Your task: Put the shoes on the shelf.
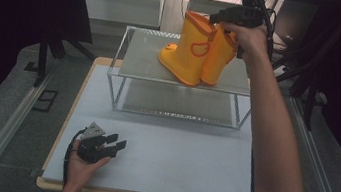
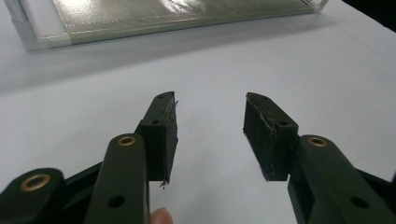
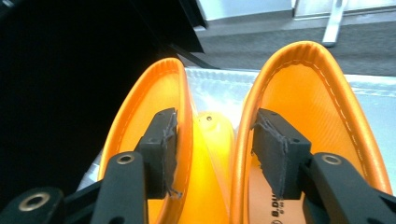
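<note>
Fingers of our right gripper (image 3: pixel 212 151) stand partly apart, one pad (image 3: pixel 163 149) down inside one yellow rain boot (image 1: pixel 184 52) and the other inside its twin (image 1: pixel 220 57), with both inner rims between them; whether they press on those rims we cannot tell; our left gripper (image 1: pixel 116 145) rests low on the white table (image 1: pixel 174 162), jaws open on nothing. Both boots stand upright, side by side and touching, on the top of the wire-framed shelf (image 1: pixel 138 61), near its right front edge. We judge the risk lies in drawing out: a pad could catch a rim and tip a boot, and the toes sit close enough to the edge that a nudge might send one off onto the table. Beyond the shelf a dark stand and cables crowd the right gripper's way back; the lower shelf level lies bare.
</note>
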